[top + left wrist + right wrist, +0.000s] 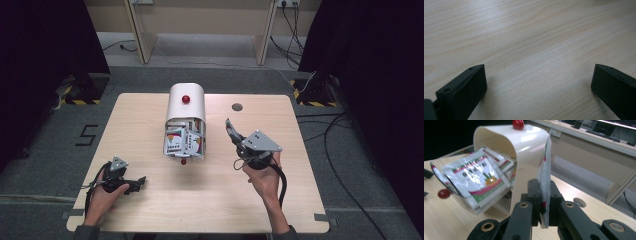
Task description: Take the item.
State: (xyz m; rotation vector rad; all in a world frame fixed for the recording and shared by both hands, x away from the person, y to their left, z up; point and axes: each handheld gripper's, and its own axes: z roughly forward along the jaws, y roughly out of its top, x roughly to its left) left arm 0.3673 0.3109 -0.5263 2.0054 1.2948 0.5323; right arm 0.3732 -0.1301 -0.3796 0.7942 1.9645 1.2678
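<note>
Right gripper holds one sachet edge-on, just beside the open bin; left gripper idle at the near left.

Nearest, the left gripper (131,185) lies low over the wooden table (210,210) at its near-left corner, jaws spread wide with bare wood between them, well apart from everything else. Farther in, the right gripper (543,202) is clenched on a thin sachet (544,175), pinched near its lower end; its long axis stands upright from the jaws, flat faces turned sideways. Just beyond and to the gripper's left sits the white dome-topped bin (185,107), red knob (186,99) on top, its clear front flap (461,185) hanging open toward the person and more sachets crowding the mouth. The right hand is much the nearer to the bin. Whether the sachet is going in or out, I cannot tell.
</note>
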